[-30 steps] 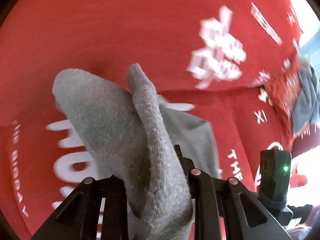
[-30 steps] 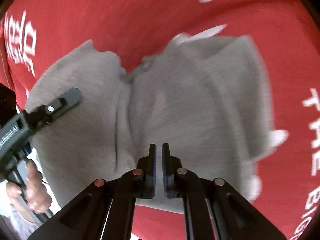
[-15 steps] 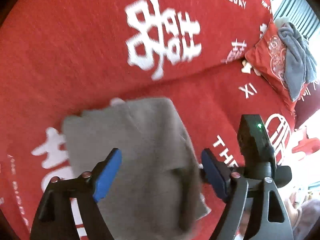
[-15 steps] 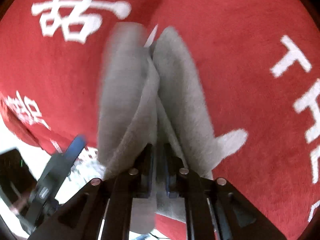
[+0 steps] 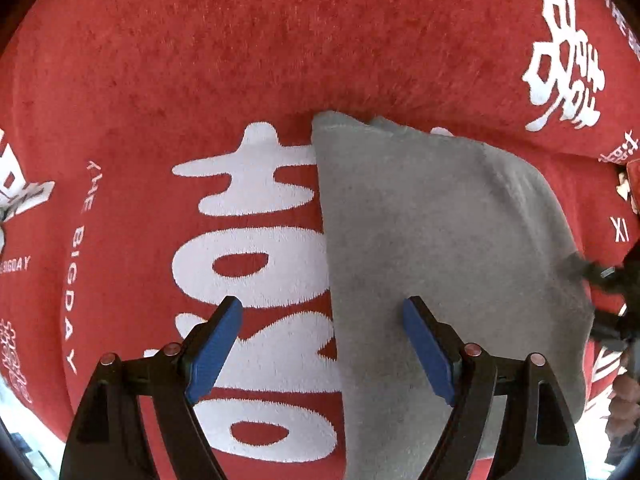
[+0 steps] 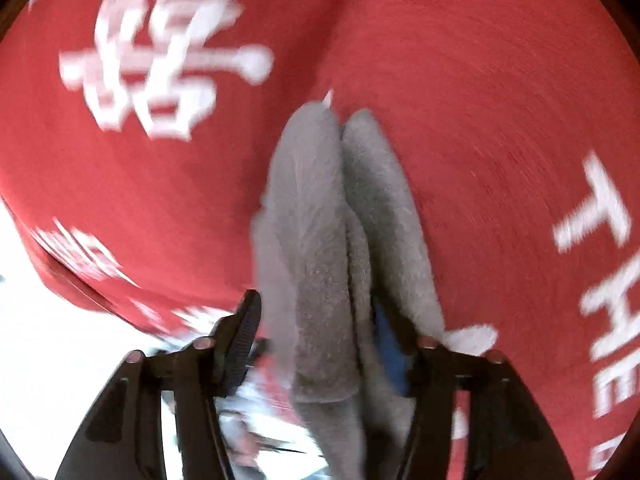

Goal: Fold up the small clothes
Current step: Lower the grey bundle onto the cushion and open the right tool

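A small grey fleece garment (image 5: 432, 248) lies folded flat on the red cover (image 5: 256, 60) in the left wrist view. My left gripper (image 5: 322, 320) is open just above its near left edge, holding nothing; one blue pad (image 5: 426, 350) hangs over the cloth. In the right wrist view the grey garment (image 6: 320, 248) shows edge-on as stacked folds between the fingers. My right gripper (image 6: 320, 320) has its jaws spread apart with the folds between them. The right gripper (image 5: 612, 304) shows at the garment's right edge in the left wrist view.
The red cover carries white lettering (image 5: 256, 264) and characters (image 5: 564, 76). Its front edge (image 6: 80, 284) drops off at the left of the right wrist view, with bright floor beyond. The right wrist view is blurred by motion.
My left gripper let go of the garment and opened; the cloth now lies flat. My right gripper, shut on the folds before, has spread its jaws.
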The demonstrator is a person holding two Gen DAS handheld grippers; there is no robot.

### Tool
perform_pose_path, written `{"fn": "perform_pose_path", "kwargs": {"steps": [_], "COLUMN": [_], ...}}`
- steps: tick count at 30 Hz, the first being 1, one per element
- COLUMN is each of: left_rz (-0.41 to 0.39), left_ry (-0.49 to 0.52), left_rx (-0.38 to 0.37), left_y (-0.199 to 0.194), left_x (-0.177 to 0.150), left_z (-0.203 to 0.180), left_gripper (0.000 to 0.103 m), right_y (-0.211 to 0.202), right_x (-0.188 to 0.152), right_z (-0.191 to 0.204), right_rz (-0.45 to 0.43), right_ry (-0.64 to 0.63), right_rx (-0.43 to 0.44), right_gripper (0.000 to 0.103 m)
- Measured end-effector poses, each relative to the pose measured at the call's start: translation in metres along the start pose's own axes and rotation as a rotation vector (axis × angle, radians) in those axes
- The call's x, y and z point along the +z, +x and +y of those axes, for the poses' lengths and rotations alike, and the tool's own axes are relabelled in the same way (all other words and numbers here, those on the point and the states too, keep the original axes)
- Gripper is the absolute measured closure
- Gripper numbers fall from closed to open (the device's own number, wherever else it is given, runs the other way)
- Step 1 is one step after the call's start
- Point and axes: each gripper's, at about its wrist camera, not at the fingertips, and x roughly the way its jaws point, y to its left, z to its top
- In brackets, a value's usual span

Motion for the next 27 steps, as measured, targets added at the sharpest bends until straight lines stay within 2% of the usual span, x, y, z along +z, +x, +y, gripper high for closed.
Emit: {"fn": "perform_pose_path", "kwargs": {"steps": [1,2,4,9,11,13,15,18,19,23,24,25,26,27], "left_rz": [-0.003,-0.007,-0.012,-0.003,0.004,0.017,0.042,0.079,0.089,0.112,0.113,0.118,0.128,0.138], "left_ry": [0.012,0.026,0.051,0.095,0.093,0.084,0.068,0.044,0.045,0.083,0.088,0.089,0.084,0.076], "left_rx": [0.004,0.006,0.012,0.006,0.007,0.005,-0.007,-0.043,-0.049,-0.016,-0.007,0.006,0.014,0.019], "left_y": [-0.001,-0.002,-0.001,0.009,0.004,0.000,-0.002,-0.003,-0.003,0.006,0.008,0.012,0.017,0.021], "left_x": [-0.001,-0.003,-0.007,-0.010,-0.012,-0.014,-0.018,-0.028,-0.033,-0.053,-0.057,-0.061,-0.064,-0.067], "left_z": [-0.004,-0.006,-0.010,-0.006,-0.002,0.004,0.011,0.018,0.018,0.012,0.011,0.012,0.014,0.016], "left_gripper": [0.020,0.020,0.020,0.014,0.014,0.014,0.014,0.014,0.014,0.014,0.014,0.014,0.014,0.014], "right_y": [0.002,0.000,-0.006,-0.006,-0.017,-0.030,-0.042,-0.059,-0.054,-0.049,-0.045,-0.041,-0.036,-0.032], "right_x": [0.001,0.001,-0.001,0.005,0.001,-0.004,-0.015,-0.040,-0.050,-0.076,-0.082,-0.085,-0.089,-0.091], "right_z": [0.010,0.020,0.030,0.000,-0.004,-0.002,0.002,0.004,0.017,0.020,0.018,0.015,0.012,0.007], "right_rz": [0.009,0.000,-0.025,-0.018,-0.031,-0.040,-0.029,0.005,0.017,0.073,0.085,0.094,0.108,0.115], "right_ry": [-0.054,-0.110,-0.169,-0.154,-0.135,-0.152,-0.181,-0.228,-0.242,-0.289,-0.293,-0.296,-0.300,-0.305], "right_rx": [-0.058,-0.097,-0.116,-0.277,-0.258,-0.294,-0.286,-0.223,-0.218,-0.244,-0.259,-0.274,-0.306,-0.347], "right_gripper": [0.089,0.089,0.089,0.088,0.083,0.066,0.065,0.065,0.065,0.065,0.072,0.089,0.095,0.095]}}
